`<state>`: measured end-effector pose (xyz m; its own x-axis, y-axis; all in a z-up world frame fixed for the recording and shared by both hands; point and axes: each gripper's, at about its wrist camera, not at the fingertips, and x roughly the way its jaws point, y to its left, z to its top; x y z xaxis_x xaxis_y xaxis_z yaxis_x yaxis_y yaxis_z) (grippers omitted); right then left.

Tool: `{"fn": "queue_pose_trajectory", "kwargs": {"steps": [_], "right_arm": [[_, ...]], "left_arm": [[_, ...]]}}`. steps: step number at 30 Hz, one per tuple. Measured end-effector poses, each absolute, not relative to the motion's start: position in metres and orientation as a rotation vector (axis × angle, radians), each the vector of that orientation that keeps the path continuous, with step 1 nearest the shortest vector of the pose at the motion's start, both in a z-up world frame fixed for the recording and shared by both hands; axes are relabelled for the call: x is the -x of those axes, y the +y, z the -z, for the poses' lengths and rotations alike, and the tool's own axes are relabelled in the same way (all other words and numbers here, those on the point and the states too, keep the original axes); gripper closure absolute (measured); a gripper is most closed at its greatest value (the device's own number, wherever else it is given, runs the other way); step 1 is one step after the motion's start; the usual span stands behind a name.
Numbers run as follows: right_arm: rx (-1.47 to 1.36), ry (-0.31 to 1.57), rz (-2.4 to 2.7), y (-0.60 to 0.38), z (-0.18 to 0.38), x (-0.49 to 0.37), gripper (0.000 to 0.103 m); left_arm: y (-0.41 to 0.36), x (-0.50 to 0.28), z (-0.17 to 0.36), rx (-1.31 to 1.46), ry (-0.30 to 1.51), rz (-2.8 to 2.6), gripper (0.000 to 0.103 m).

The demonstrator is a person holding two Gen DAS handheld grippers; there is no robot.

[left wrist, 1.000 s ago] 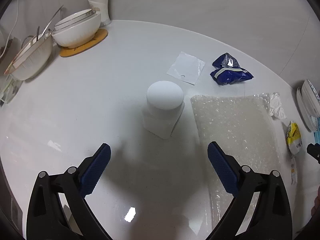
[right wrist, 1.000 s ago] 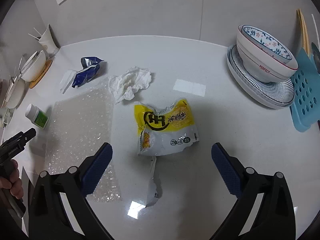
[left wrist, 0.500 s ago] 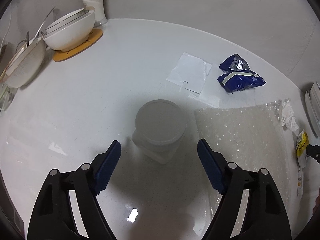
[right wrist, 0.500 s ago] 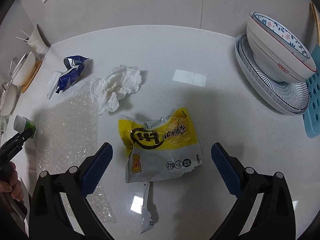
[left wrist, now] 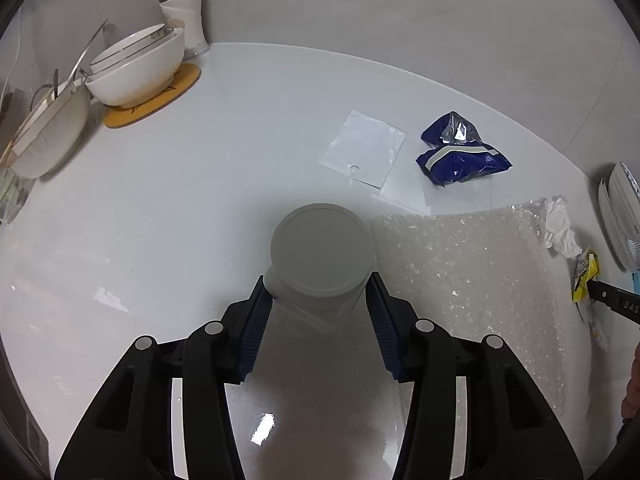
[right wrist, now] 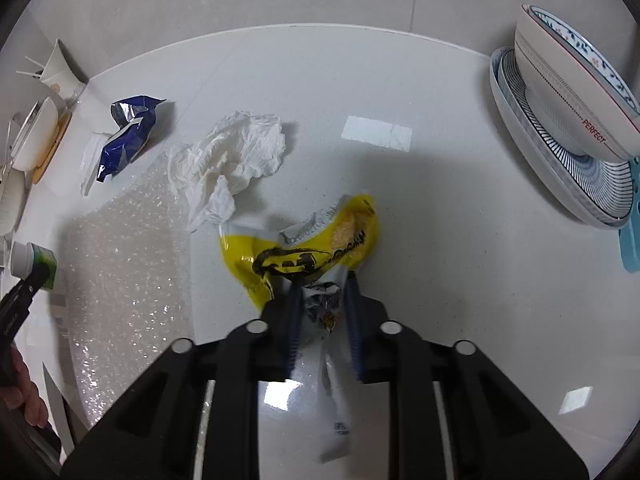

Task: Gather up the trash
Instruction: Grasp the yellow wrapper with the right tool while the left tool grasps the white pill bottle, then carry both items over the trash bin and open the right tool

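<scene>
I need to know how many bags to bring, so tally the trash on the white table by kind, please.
Snack wrappers: 2, the yellow crumpled one and the dark blue foil one
Clear plastic sheets: 2, the bubble wrap and the flat bag
Crumpled white tissue: 1
White-lidded plastic bottle: 1
Total: 6

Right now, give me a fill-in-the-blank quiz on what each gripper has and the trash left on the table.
1. The left gripper has its jaws closed on a bottle with a ____ cap.
2. The right gripper pinches a snack bag that is mostly ____ in color.
3. The crumpled tissue lies between that bag and a ____ wrapper.
4. The clear sheet beside the bottle is ____ wrap.

Missing words: white; yellow; blue; bubble
</scene>
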<state>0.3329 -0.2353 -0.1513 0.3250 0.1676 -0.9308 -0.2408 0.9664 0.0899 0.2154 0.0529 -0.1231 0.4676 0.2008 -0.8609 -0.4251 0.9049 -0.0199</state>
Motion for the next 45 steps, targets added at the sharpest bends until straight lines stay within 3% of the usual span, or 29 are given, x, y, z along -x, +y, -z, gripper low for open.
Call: {"fn": "queue_pose_trajectory", "kwargs": {"steps": [28, 45], "right_arm": [[0.032, 1.017, -0.273, -0.250, 0.061, -0.216, 0.094], [0.002, 0.977, -0.281, -0.242, 0.050, -0.125, 0.094]], "left_arm": [[0.006, -0.138, 0.066, 0.218, 0.971, -0.271, 0.055], [-0.017, -0.074, 0.049, 0.189, 0.967, -0.201, 0.055]]}}
